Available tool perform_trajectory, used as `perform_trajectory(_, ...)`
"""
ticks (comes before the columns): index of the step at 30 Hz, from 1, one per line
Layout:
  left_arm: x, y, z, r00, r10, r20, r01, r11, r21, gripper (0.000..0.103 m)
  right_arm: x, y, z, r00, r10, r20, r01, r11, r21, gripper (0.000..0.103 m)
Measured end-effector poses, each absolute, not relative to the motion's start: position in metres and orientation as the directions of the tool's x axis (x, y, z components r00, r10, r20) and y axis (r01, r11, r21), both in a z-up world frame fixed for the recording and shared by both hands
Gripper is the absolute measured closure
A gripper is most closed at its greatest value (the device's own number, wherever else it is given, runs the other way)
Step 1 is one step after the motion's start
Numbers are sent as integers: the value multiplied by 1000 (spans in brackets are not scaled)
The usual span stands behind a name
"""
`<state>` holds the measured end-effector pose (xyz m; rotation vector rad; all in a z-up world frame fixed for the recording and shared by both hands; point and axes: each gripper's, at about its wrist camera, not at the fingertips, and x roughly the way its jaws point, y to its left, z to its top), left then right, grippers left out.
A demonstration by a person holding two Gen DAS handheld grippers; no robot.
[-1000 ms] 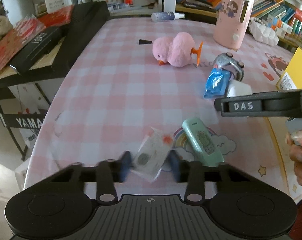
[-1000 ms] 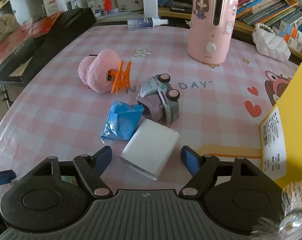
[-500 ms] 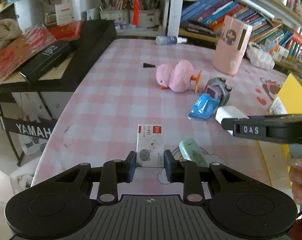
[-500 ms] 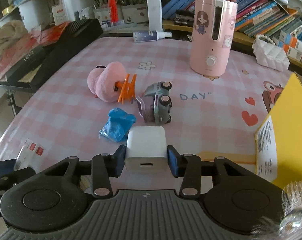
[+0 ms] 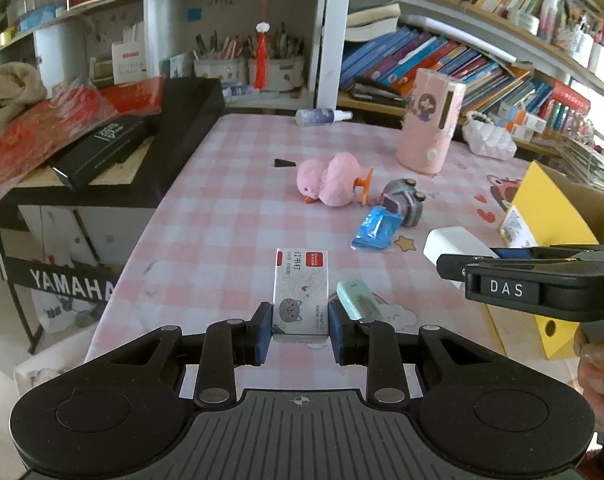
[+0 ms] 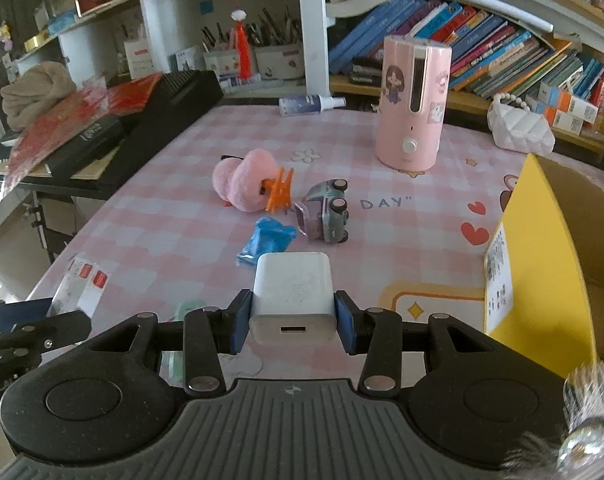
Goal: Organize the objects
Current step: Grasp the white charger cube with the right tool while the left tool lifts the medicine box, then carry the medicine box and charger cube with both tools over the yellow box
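Observation:
My left gripper (image 5: 300, 330) is shut on a small staple box (image 5: 300, 292) with a cat picture, held above the pink checked table (image 5: 229, 216). My right gripper (image 6: 293, 322) is shut on a white charger block (image 6: 292, 292), also lifted; it shows in the left wrist view (image 5: 454, 246). A mint green case (image 5: 358, 300) lies on the table below the left gripper. A pink plush chick (image 6: 243, 186), a toy car (image 6: 328, 212) and a blue packet (image 6: 267, 240) lie mid-table. A yellow cardboard box (image 6: 542, 264) stands open at the right.
A pink humidifier (image 6: 414, 104) stands at the back, a spray bottle (image 6: 308, 103) lies behind it to the left. A white quilted bag (image 6: 518, 126) sits at the back right. A black keyboard (image 5: 181, 128) with boxes borders the table's left edge. Bookshelves fill the back.
Both grippers closed on their objects and lifted them: the left took the staple box, the right took the white charger. Both have risen well above the table.

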<state>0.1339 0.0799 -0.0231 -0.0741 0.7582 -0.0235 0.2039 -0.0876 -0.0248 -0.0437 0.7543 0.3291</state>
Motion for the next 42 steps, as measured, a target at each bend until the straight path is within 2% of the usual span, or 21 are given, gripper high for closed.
perform_trajectory(23,8,64,-10,734,-167,-658,190,981,-38,76,40,-111,-14,739,210,-640,-166,978,129,62)
perform_trajectory(42,-24,-27,-10,640,-417,-646,522,852,-33,75,-56,-199,-19,752,-44,-657,184,972,145,62)
